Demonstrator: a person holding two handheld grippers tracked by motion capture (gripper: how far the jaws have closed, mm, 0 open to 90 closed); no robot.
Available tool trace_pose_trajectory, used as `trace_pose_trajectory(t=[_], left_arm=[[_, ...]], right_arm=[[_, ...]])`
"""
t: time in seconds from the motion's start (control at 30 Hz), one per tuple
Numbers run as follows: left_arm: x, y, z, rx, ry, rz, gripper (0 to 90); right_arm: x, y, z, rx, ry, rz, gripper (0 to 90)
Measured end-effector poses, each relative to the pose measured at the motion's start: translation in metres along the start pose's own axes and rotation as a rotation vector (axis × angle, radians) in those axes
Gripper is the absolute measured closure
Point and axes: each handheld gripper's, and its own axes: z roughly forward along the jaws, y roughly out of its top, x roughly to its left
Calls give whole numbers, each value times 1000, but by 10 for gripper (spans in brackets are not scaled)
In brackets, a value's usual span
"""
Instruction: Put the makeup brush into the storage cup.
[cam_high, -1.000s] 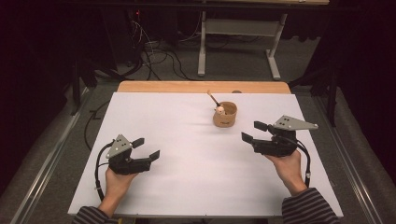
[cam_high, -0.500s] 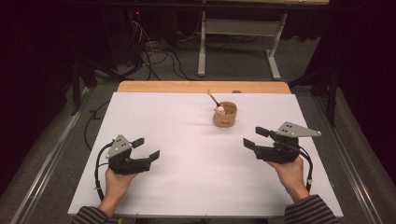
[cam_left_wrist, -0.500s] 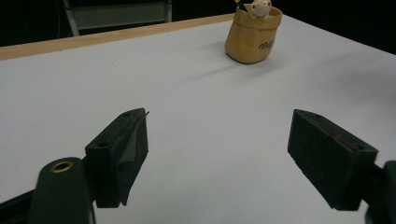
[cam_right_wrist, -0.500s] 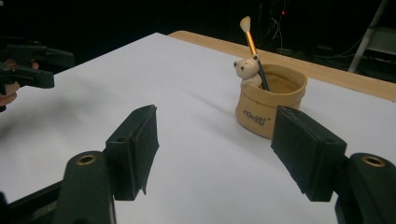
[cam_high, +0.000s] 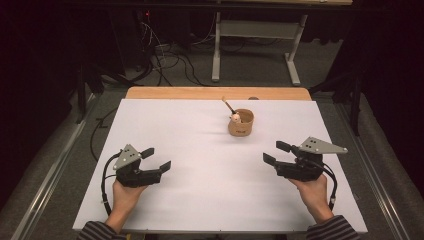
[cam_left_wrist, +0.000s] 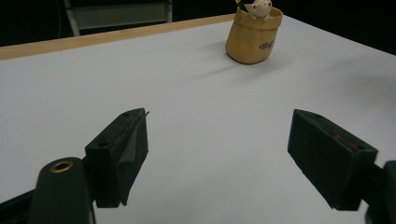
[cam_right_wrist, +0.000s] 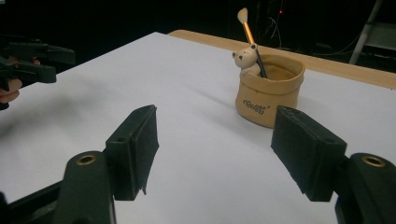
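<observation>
On the white table (cam_high: 200, 130), both hand-held grippers gape empty; the pot's (cam_right_wrist: 270, 91) lettering is unreadable.

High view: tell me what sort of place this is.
Probably a lab or workshop set up for recording. A table covered in plain white sits among dark curtains, loose cables run over the floor behind it, and a metal stand is at the back. The one prop is a small pot.

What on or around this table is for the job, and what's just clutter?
Job, likely:
pot with bear figure
brush in it
left gripper, open
right gripper, open

Lying about:
cables on floor
metal frame behind table
</observation>
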Motion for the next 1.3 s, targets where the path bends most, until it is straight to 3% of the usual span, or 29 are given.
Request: trace_pose_trajectory(t=[0.73,1.3], left_arm=[[0,0,0,-1,0,-2,208],[0,0,-1,-5,2,-2,208]], right_arm=[[-9,-20,-6,4,-34,48,336],[-14,-27,-5,17,-70,47,336]])
